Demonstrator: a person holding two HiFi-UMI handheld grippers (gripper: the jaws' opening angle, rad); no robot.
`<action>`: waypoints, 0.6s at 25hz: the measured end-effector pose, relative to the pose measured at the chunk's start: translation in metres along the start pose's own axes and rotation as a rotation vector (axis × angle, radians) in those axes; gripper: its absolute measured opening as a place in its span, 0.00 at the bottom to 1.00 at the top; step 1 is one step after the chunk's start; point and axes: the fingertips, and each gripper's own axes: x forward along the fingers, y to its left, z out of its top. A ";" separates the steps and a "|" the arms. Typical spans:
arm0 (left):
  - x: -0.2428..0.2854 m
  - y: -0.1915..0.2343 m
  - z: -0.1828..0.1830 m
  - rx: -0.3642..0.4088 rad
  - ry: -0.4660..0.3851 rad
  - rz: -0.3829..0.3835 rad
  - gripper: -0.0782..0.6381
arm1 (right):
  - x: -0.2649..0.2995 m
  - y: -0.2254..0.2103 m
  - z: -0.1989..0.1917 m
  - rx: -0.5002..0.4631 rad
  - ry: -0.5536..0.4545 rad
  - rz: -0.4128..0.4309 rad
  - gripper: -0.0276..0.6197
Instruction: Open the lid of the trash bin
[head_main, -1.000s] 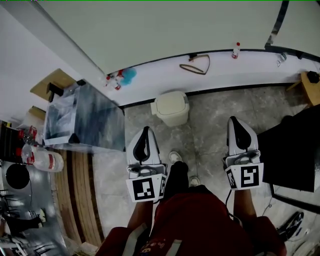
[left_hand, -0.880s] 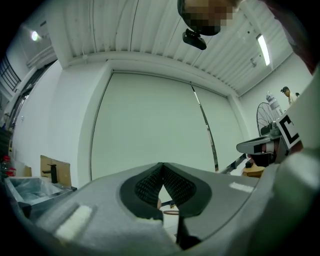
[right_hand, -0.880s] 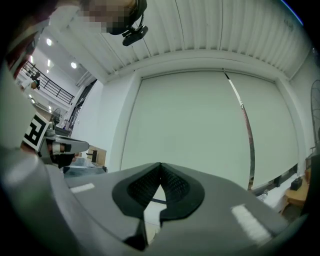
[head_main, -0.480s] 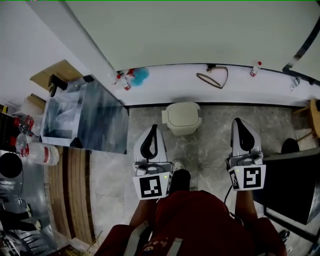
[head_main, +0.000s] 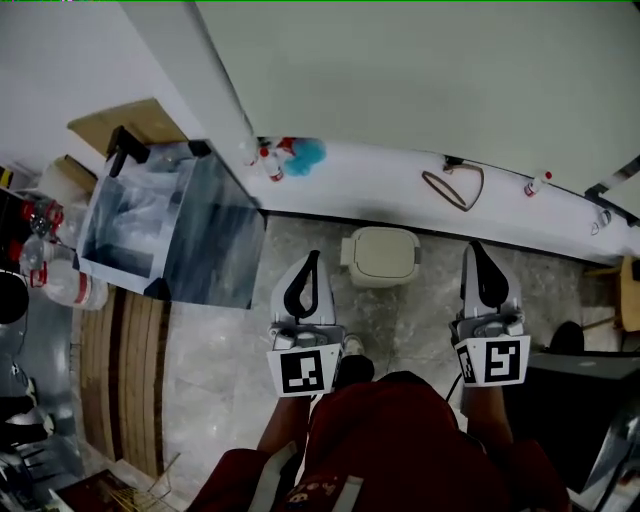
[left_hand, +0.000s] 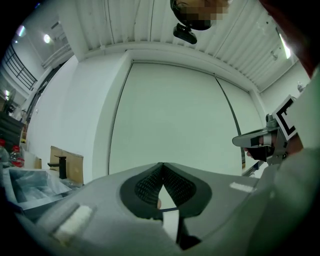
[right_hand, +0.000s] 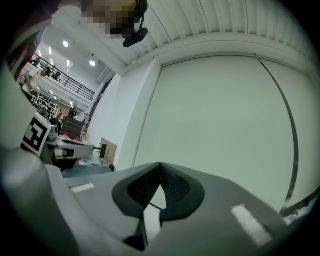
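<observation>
A small cream trash bin (head_main: 384, 255) stands on the marble floor against the white ledge, its lid down. In the head view it sits between my two grippers and a little beyond their tips. My left gripper (head_main: 312, 256) is held level to the bin's left, jaws shut with nothing between them. My right gripper (head_main: 474, 247) is level to the bin's right, shut and empty too. In the left gripper view the left gripper's (left_hand: 162, 165) tips meet in front of a pale wall, and the right gripper's (right_hand: 160, 165) do the same in its own view. Neither gripper view shows the bin.
A clear box lined with a plastic bag (head_main: 170, 225) stands at the left. The white ledge (head_main: 400, 172) carries small bottles, a blue object (head_main: 310, 153) and a looped cable (head_main: 455, 188). A black object (head_main: 585, 385) lies at the right. The person's shoes (head_main: 352, 347) are below the bin.
Both grippers moved forward with the person toward the wall. The bin now lies between the gripper tips and nearer to them; the clear box and ledge shifted in view.
</observation>
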 end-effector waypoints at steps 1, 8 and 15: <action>0.002 0.007 -0.002 0.001 0.003 0.013 0.12 | 0.009 0.004 0.000 -0.003 0.003 0.014 0.04; -0.001 0.047 -0.010 -0.029 0.008 0.111 0.12 | 0.052 0.033 0.001 -0.022 0.007 0.108 0.04; -0.002 0.061 -0.022 -0.026 0.029 0.204 0.12 | 0.083 0.049 -0.008 -0.028 0.002 0.213 0.04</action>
